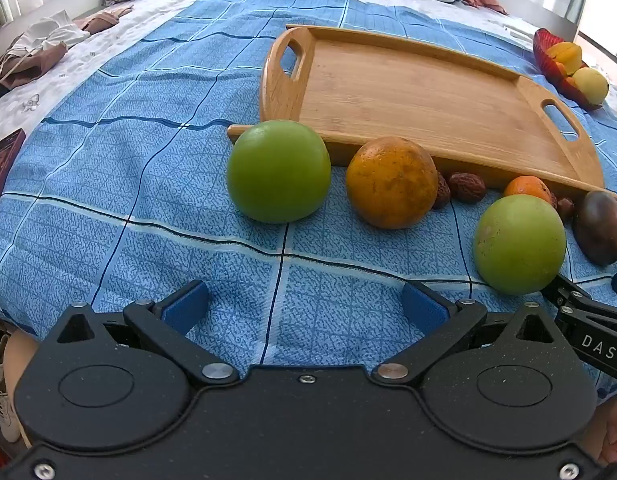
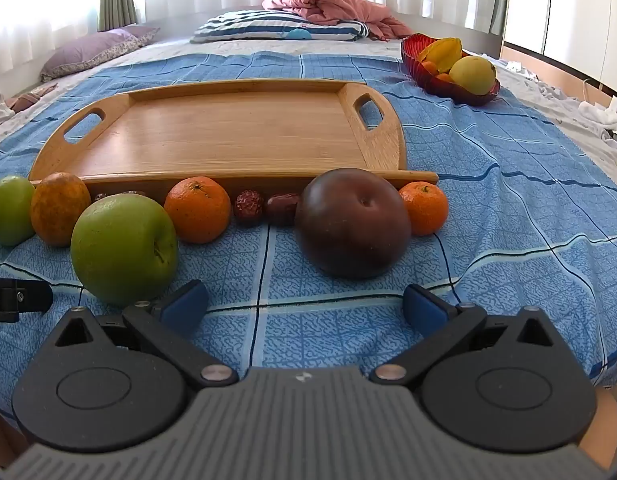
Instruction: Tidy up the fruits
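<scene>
Fruit is lined up at mid-frame before the empty wooden tray (image 2: 228, 136). Both the left gripper (image 1: 304, 304) and the right gripper (image 2: 304, 304) are held open, nothing grasped. The dark plum (image 2: 354, 222) should be straddled centrally and closed on gently.

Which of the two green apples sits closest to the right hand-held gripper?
The green apple showing its stem, just ahead of the right hand-held gripper. The other green apple lies farther off, at the row's far left end beside a mottled orange.
</scene>
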A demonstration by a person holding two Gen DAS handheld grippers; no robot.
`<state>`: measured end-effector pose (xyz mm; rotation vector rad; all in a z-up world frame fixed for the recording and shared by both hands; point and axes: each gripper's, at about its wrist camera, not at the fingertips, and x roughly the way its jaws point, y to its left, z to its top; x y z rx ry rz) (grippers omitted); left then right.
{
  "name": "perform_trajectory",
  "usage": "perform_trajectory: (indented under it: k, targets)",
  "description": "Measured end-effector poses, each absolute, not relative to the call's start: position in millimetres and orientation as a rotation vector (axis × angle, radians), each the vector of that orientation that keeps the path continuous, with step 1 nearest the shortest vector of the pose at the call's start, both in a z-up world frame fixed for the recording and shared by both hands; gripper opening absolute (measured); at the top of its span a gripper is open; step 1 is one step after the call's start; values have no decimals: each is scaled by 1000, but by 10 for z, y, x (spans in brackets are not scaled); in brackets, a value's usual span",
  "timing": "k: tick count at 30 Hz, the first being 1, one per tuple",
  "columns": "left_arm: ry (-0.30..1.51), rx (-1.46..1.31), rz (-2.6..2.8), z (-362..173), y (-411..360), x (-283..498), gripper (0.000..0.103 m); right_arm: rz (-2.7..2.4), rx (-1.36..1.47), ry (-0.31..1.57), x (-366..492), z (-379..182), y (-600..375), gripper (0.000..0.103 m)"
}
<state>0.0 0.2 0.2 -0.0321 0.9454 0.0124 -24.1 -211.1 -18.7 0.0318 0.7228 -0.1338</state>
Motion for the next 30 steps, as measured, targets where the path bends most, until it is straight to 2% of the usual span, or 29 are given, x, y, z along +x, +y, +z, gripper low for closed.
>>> perform_trajectory:
  k: [30]
  targets:
    - [930, -36, 7, 8, 22, -2, 103, -134, 32, 710, -262, -202, -2105, 103]
